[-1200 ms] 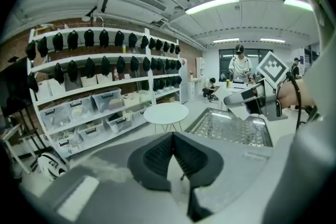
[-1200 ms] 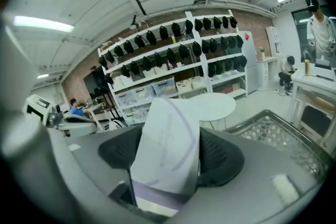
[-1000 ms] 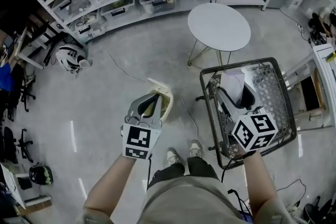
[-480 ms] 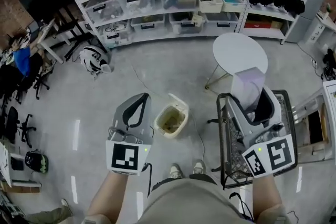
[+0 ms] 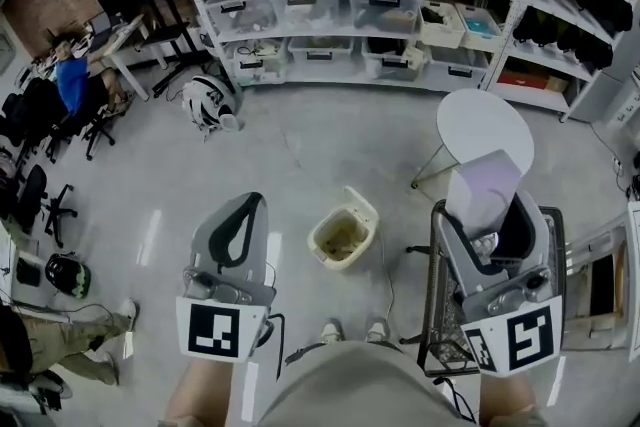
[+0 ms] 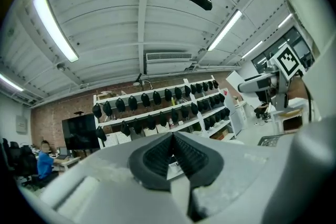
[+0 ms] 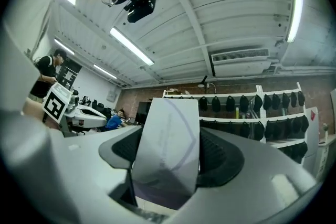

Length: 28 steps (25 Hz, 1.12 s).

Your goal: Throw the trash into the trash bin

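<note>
Pale lavender-white paper sheet [image 5: 483, 183] stands upright at right of centre in the head view, pinched at its lower end between the jaws of the right gripper [image 5: 487, 217], its flat rectangular top rising clear above them. In the right gripper view the paper sheet [image 7: 169, 139] fills the middle of the frame, tilted slightly, with faint curved lines across its face. At centre frame in the head view, lower and to the left of the sheet and well apart from it, the small cream trash bin [image 5: 316, 242] sits on the grey floor, lid swung open toward upper right, brownish contents showing inside.
</note>
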{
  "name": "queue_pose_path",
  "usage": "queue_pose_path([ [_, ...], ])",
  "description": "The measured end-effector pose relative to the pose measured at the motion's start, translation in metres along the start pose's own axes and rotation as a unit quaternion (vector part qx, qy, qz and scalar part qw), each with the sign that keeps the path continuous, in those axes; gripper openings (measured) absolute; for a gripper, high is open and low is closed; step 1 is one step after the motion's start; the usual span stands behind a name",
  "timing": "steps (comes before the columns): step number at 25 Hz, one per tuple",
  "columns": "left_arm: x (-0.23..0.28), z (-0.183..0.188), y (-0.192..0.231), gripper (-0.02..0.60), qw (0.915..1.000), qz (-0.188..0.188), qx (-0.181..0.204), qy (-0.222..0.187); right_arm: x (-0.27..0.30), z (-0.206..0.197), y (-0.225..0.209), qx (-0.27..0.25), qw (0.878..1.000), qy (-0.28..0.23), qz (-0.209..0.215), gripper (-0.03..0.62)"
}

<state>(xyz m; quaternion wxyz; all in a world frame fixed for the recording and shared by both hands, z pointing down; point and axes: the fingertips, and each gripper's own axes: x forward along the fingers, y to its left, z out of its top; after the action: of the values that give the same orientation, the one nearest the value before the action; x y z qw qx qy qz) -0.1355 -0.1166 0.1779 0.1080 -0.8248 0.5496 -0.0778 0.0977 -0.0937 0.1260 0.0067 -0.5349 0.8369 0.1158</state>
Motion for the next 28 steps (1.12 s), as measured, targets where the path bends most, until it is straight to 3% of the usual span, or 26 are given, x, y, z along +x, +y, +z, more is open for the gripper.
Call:
queue_pose_path([
  [9, 0.008, -0.016, 0.002, 0.002, 0.9999, -0.003, 0.0, 0.017, 0.026, -0.039, 0.003, 0.046, 0.998, 0.05, 0.017, 0.325],
  [16, 0.045, -0.044, 0.001, 0.002, 0.9987, -0.026, -0.006, 0.044, 0.09, -0.098, 0.017, 0.117, 0.983, 0.13, 0.055, 0.327],
  [21, 0.065, -0.091, 0.011, 0.003, 0.9972, -0.025, -0.017, 0.069, 0.13, -0.16, 0.037, 0.127, 0.971, 0.192, 0.072, 0.325],
  [23, 0.075, -0.114, 0.014, 0.003, 0.9964, -0.029, -0.008, 0.079, 0.145, -0.191, 0.044, 0.137, 0.963, 0.219, 0.077, 0.325],
  [28, 0.094, -0.177, 0.014, 0.002, 0.992, -0.037, -0.032, 0.116, 0.168, -0.269, 0.07, 0.165, 0.94, 0.282, 0.096, 0.325],
])
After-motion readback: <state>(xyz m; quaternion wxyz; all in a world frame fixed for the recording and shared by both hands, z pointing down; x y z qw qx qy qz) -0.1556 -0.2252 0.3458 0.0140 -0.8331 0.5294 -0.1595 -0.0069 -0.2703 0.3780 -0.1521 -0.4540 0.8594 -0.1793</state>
